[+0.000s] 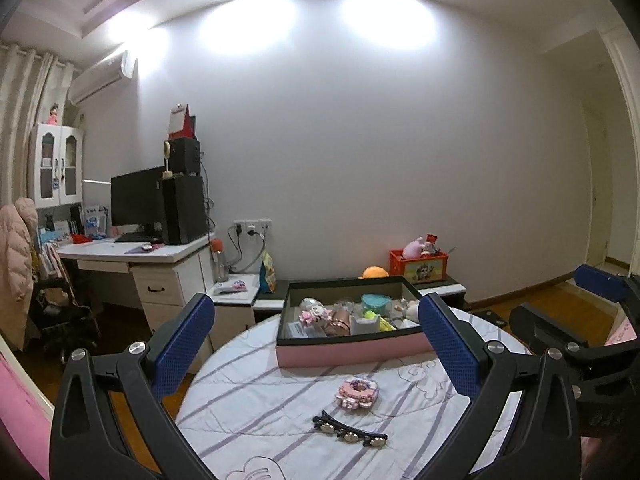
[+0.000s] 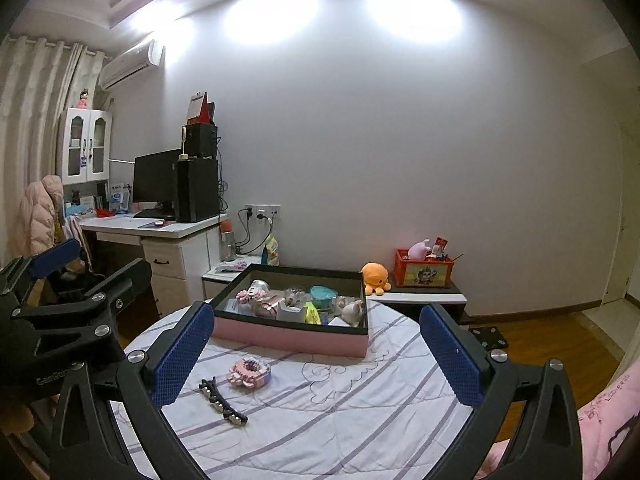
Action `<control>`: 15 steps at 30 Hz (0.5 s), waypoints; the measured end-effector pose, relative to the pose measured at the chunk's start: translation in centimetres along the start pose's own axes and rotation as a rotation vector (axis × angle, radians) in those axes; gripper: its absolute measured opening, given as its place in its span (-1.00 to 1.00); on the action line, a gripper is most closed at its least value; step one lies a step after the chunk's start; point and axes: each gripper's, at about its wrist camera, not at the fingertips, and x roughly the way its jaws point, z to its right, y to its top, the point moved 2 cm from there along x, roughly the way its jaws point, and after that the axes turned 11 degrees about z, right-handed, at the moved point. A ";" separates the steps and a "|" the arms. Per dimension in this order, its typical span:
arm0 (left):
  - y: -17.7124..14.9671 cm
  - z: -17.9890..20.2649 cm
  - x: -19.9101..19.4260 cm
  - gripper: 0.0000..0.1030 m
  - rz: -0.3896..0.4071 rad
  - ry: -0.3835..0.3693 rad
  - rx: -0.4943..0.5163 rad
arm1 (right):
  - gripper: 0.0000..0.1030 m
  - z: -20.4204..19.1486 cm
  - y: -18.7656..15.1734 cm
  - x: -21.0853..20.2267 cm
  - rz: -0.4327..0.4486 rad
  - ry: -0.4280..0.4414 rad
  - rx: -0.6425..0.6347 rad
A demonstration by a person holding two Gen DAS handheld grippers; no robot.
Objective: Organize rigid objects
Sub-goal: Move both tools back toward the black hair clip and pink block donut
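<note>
- The round table (image 1: 248, 412), under a striped cloth, carries everything; its rim curves away close at 9 o'clock in the left wrist view and at 3 o'clock in the right wrist view, with floor beyond both.
- The box (image 1: 352, 354), pink-fronted and dark inside, sits at 12 o'clock on the far side of the table and is already crowded with small things, so most of the sorting looks done.
- The left gripper (image 1: 316, 340) and the right gripper (image 2: 316, 348) both hover above the near side of the table with jaws wide apart and nothing between them.
- The pink hair clip (image 1: 359, 391) lies loose on the cloth between the box and the near rim; it appears to be still waiting to go in.
- The black barrette (image 1: 350, 433), studded with small stones, lies just beside it nearer the viewer, also left out.
- Open cloth surrounds both pieces, so I judge a downward reach unobstructed; the box's front wall is the only edge to clear.
</note>
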 end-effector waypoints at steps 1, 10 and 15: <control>-0.3 0.1 0.3 1.00 -0.013 -0.004 -0.008 | 1.00 0.1 -0.2 0.0 -0.005 0.004 0.004; -7.7 0.7 5.1 1.00 -0.341 0.005 -0.139 | 1.00 3.3 -4.0 2.1 -0.124 -0.047 0.061; -12.2 2.9 7.6 1.00 -0.493 0.035 -0.092 | 1.00 5.5 -7.5 4.2 -0.225 -0.085 0.112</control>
